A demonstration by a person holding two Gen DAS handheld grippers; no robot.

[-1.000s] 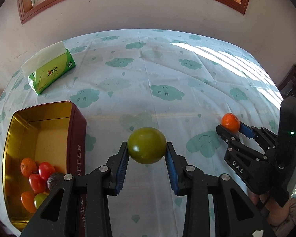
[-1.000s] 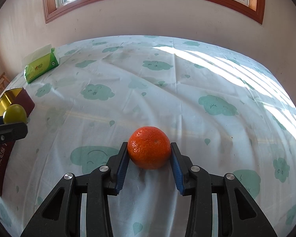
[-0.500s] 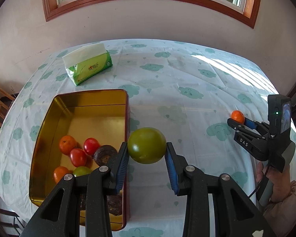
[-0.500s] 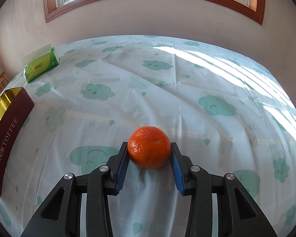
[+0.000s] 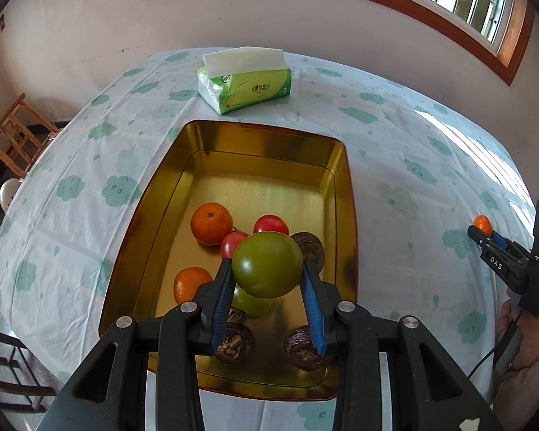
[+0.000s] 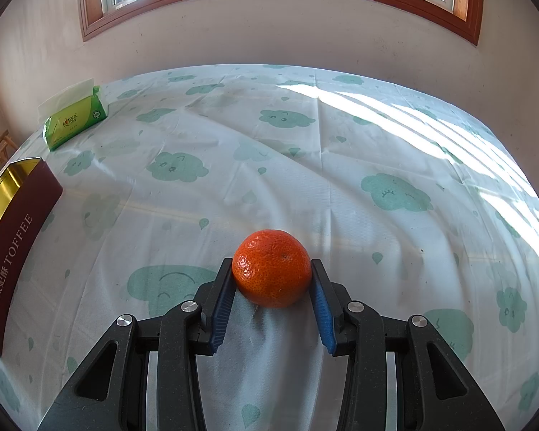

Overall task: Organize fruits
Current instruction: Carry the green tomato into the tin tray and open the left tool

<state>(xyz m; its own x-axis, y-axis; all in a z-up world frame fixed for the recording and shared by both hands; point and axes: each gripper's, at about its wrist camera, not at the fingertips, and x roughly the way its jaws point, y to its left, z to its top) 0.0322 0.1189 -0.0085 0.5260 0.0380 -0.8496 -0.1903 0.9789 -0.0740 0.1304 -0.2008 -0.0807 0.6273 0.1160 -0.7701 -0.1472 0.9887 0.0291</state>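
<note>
Pinching one green fruit, the left claw; the right claw pinches one orange.

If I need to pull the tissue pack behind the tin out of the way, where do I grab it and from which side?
Grip the tissue pack across its short width, over the green wrapper below the white tissue sticking out on top. It lies flat behind the gold tin, so come from above; soft pack, squeeze gently.
</note>
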